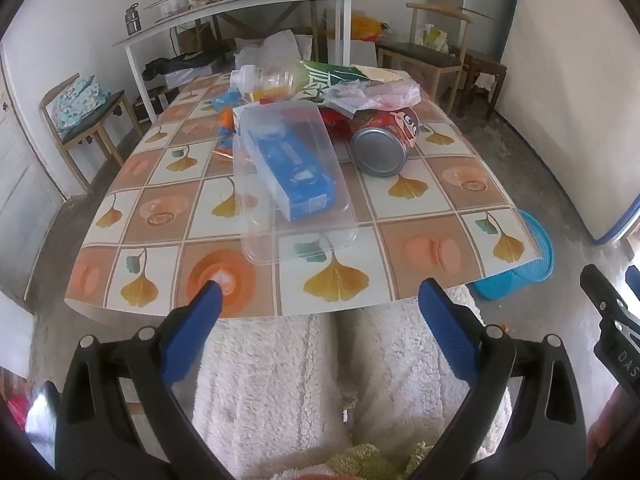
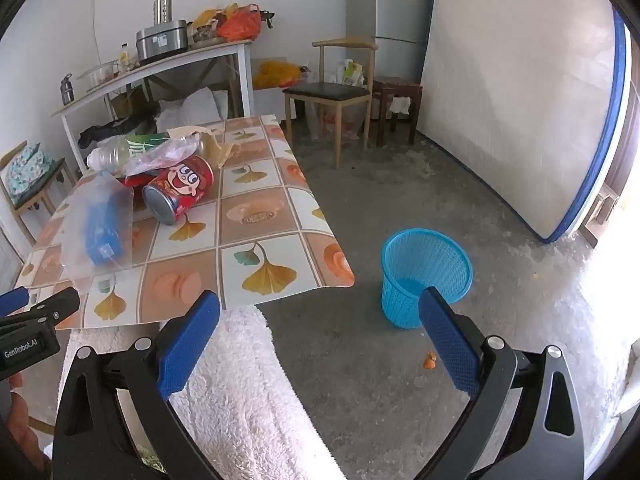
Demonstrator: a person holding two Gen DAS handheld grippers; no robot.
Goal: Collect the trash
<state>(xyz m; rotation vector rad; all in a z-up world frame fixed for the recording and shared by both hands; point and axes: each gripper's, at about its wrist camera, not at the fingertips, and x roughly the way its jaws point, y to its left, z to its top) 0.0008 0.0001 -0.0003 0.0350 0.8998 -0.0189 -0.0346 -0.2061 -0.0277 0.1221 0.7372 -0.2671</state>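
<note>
Near edge of the table point(image 1: 168, 280): bare cloth, open to approach. Centre blocked by a clear plastic box point(image 1: 288, 184), with a red can point(image 1: 386, 140) to its right and a bottle point(image 1: 304, 80) behind. Floor around the blue basket point(image 2: 426, 272), right of the table, lies unobstructed.

White walls point(image 2: 500, 60), grey concrete floor point(image 2: 380, 200), wooden chair point(image 2: 340, 88), fridge point(image 2: 392, 4).
</note>
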